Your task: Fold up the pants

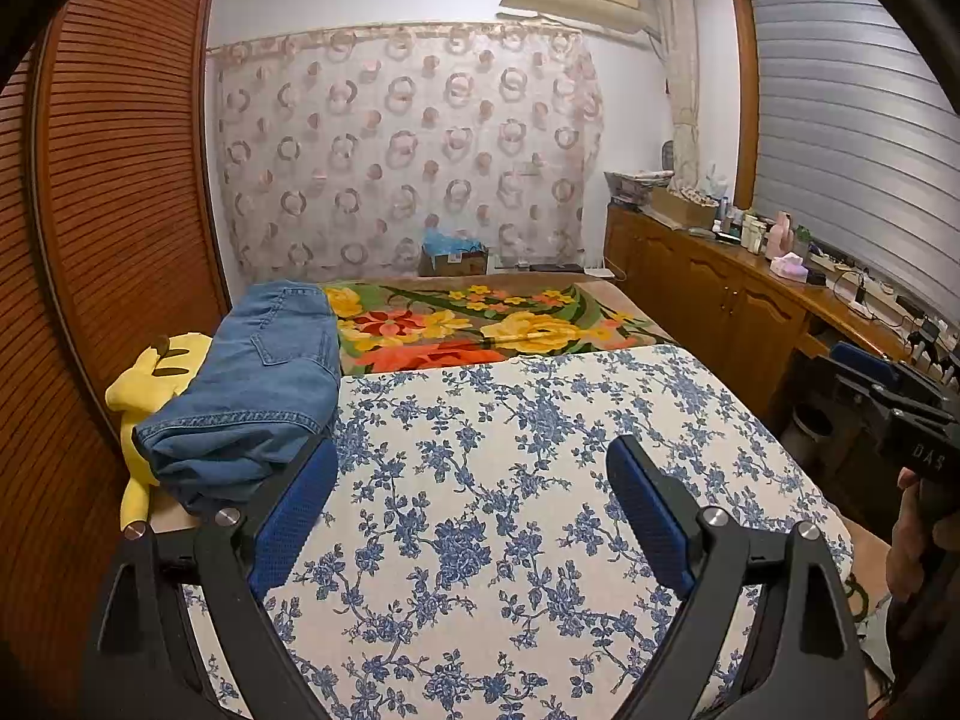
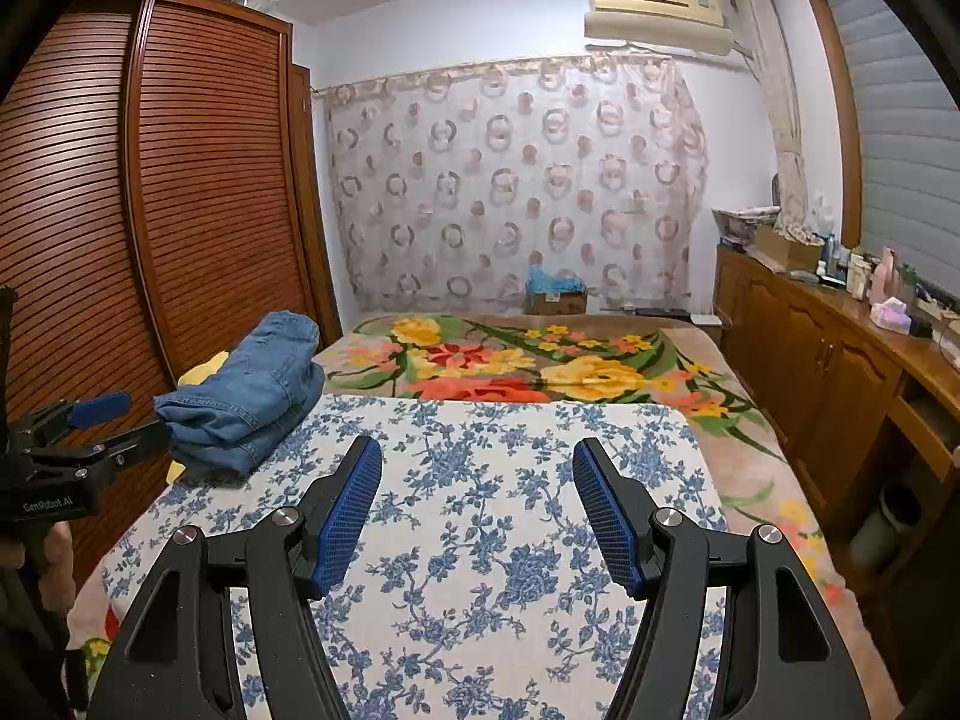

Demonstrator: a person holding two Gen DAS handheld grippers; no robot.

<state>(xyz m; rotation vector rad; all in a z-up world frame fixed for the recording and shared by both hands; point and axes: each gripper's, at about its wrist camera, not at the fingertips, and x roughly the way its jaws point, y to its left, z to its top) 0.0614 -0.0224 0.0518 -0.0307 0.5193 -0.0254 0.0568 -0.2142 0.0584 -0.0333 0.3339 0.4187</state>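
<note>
Left gripper (image 1: 471, 468): jaws spread wide, nothing between them. The blue pads face each other across bare blue-and-white floral cloth (image 1: 510, 510). The left-hand finger (image 1: 294, 516) sits just beside the near end of the pants; whether it touches the denim cannot be told.

Right gripper (image 2: 477, 471): jaws likewise well open and holding nothing. Only the floral cloth shows between and beyond its blue pads.

Pants (image 1: 252, 390): blue denim, folded into a thick stacked bundle. From the left gripper they lie ahead and to the left of the left-hand jaw. From the right gripper they lie well off to the left and ahead, apart from both jaws (image 2: 252, 396). The hem edge with stitching faces the cameras; a back pocket shows on top. The bundle rests at the left edge of the bed, partly on the floral cloth, partly over a yellow plush toy (image 1: 144, 396) that pokes out beneath and to its left.

Each gripper appears at the edge of the other's view: the left one in the right wrist view, far left, jaws apart, near the pants; the right one in the left wrist view, far right, held by a hand (image 1: 918, 540).

Beyond the jaws: a flowered blanket (image 1: 480, 324) over the far half of the bed.
</note>
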